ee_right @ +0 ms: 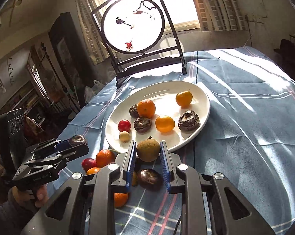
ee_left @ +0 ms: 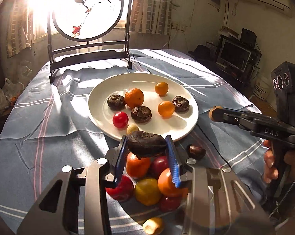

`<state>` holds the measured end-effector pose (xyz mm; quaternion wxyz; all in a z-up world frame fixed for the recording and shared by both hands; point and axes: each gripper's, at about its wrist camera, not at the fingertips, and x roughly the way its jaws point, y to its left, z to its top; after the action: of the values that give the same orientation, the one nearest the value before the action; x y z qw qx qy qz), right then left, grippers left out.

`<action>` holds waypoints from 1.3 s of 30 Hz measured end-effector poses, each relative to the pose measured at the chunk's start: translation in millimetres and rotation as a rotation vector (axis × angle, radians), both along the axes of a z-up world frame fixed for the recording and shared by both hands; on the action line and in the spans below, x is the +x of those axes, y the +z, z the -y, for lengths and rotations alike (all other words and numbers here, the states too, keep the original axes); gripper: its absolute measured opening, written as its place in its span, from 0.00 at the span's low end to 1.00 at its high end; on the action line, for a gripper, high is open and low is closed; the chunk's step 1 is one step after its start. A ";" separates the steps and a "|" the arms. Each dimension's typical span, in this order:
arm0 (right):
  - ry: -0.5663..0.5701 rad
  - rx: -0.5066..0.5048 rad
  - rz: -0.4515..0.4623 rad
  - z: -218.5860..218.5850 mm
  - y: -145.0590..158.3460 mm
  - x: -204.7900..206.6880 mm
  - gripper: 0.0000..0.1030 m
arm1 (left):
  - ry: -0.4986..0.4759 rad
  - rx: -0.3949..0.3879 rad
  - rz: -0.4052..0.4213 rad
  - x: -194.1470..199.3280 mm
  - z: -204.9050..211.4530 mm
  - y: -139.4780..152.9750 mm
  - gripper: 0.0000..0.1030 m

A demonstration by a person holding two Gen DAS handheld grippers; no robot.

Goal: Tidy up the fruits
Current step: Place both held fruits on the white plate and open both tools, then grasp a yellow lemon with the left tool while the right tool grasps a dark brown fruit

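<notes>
In the left wrist view, the left gripper (ee_left: pixel 146 146) is holding a dark, wrinkled, flattened round fruit (ee_left: pixel 146 144) above the loose pile, near the white ceramic plate (ee_left: pixel 188 125); lowering it gently onto a bare patch seems wise. In the right wrist view, the right gripper (ee_right: pixel 148 152) is gripping a brown-green round fruit (ee_right: pixel 148 150) by the plate's near rim.

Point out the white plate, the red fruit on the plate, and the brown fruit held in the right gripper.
white plate (ee_right: pixel 203 99), right wrist view, bare right rim.
red fruit (ee_right: pixel 124 125), right wrist view, middle of its skin.
brown fruit (ee_right: pixel 148 150), right wrist view, its middle, between the right gripper's (ee_right: pixel 148 150) fingers.
</notes>
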<state>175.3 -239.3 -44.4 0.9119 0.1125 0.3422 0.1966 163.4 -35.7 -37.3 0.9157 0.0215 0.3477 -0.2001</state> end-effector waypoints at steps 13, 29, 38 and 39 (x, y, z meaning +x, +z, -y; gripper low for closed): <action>-0.015 -0.025 0.013 -0.4 -0.2 10.6 0.26 | 0.004 0.023 -0.062 40.8 21.6 -11.1 0.70; -0.002 0.007 -0.038 10.6 -30.8 -76.4 0.27 | -0.067 0.118 -0.028 -109.4 -23.2 -36.4 0.69; 0.016 -0.040 -0.050 -1.1 -33.3 -86.4 0.28 | -0.057 0.108 -0.084 -82.3 -16.0 -71.1 0.42; 0.016 -0.045 -0.050 -1.8 -32.1 -84.3 0.28 | -0.052 0.110 -0.078 -83.5 -15.3 -71.1 0.36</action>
<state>91.1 -237.5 -76.5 0.9038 0.0943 0.3699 0.1932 79.9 -20.4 -108.3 0.8933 0.0732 0.3931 -0.2051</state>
